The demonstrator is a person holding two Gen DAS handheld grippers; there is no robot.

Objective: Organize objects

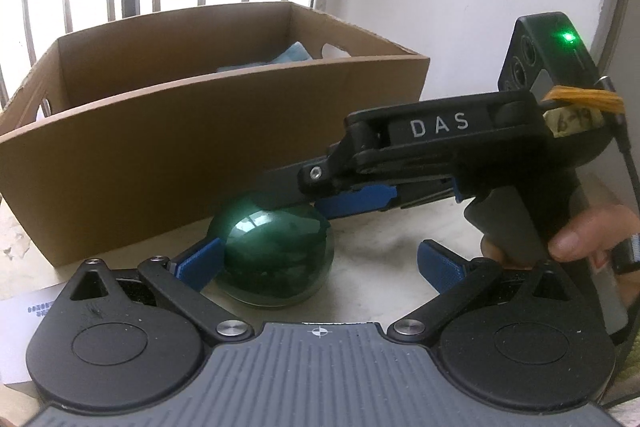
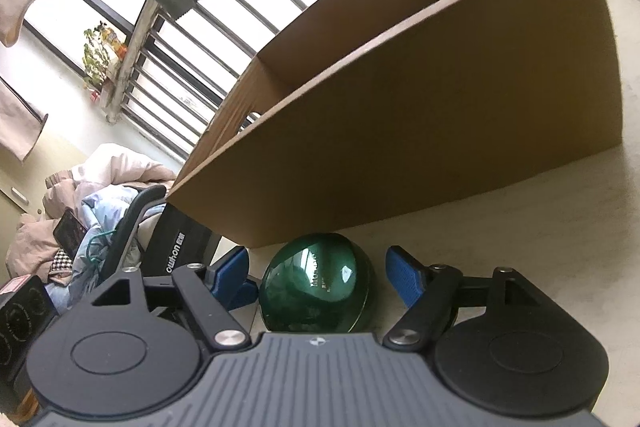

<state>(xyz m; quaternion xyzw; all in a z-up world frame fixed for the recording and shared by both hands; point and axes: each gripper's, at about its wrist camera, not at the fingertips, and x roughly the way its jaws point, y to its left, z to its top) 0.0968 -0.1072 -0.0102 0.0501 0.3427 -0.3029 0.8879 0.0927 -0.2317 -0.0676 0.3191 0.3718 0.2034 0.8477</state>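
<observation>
Jaws spread on both grippers, flanking green glass ball (image 2: 316, 283) beside cardboard box (image 1: 200, 131); pale-blue item (image 1: 294, 53) inside.

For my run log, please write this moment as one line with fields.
object: green glass ball on table, beside cardboard box | right gripper: open, around ball | left gripper: open, one finger touching ball

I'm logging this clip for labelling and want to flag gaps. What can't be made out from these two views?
- Cardboard box contents: both views, near wall hides all but a bluish scrap.
- Print on the green round container: right wrist view, too small and blurred.
- Container's base: left wrist view, hidden by left gripper body.
- White label: left wrist view, blurred, cut by the edge.
- Right gripper contact with container: unclear.
</observation>
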